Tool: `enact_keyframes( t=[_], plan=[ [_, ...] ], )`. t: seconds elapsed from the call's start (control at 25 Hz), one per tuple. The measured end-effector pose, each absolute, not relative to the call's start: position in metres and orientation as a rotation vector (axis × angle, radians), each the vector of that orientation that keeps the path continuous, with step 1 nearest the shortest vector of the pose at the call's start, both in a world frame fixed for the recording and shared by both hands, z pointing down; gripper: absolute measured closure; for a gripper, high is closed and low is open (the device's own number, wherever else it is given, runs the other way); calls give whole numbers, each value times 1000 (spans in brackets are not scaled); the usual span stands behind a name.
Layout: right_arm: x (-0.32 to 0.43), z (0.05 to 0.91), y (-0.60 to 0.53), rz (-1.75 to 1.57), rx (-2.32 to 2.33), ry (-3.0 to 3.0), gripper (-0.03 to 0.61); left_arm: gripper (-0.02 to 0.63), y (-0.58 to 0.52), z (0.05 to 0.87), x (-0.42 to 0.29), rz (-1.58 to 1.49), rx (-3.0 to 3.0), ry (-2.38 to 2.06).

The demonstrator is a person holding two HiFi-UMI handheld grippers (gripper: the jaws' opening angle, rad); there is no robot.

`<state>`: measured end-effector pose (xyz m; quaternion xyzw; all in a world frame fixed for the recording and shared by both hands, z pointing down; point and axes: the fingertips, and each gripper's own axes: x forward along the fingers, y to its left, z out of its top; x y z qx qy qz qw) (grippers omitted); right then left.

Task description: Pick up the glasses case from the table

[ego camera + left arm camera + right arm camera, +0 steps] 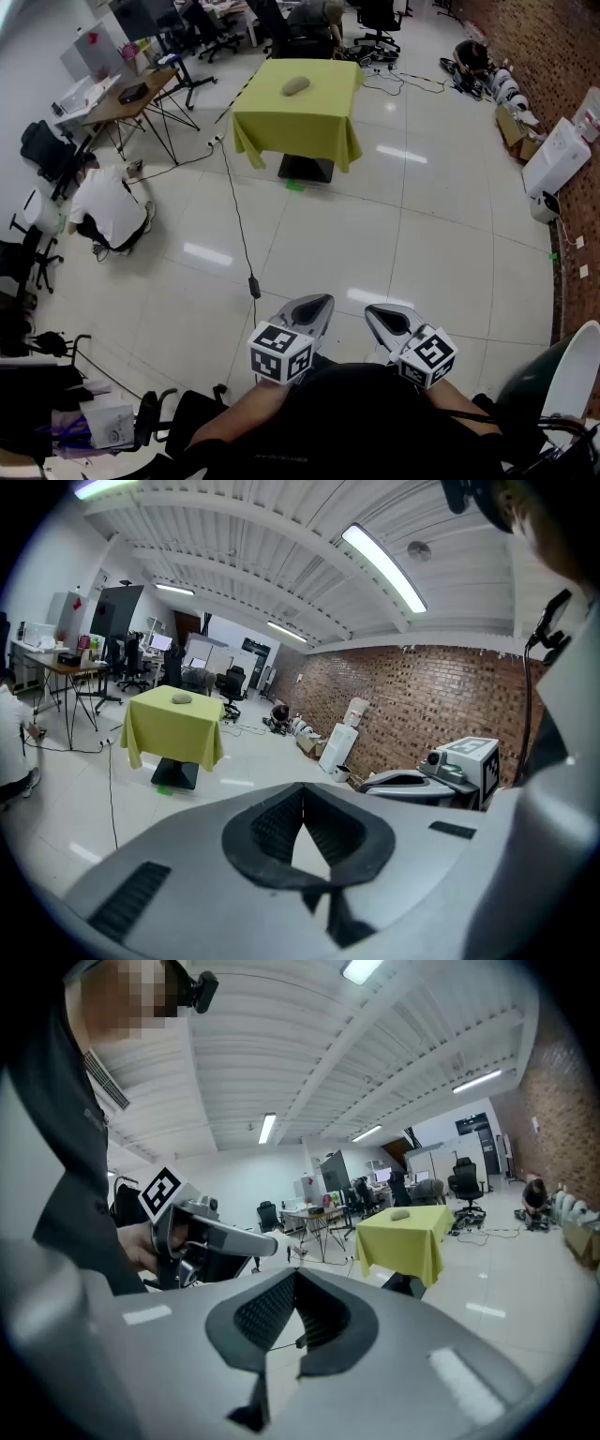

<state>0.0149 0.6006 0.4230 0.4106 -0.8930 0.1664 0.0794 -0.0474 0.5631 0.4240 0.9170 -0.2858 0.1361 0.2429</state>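
Approach stage. Grey left gripper (317,307) and grey right gripper (386,319) clenched, empty. Small grey oval glasses case (296,85) lying on yellow-green clothed table (281,127), far at twelve o'clock. Next, likely: walk closer, unclench one.

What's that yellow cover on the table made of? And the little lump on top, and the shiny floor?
Yellow cover: looks like soft matte cloth; it hangs in folds at the corners.
Glasses case: too small to tell; dull grey-tan.
Floor: looks like glossy hard tiles; lights reflect and grid lines show.
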Motion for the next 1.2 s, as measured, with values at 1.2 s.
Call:
enact_keyframes(
  t=[1.2],
  plan=[
    [-43, 418, 517, 502, 1333, -2579, 575, 606, 474, 419, -117, 310, 2507, -735]
  ],
)
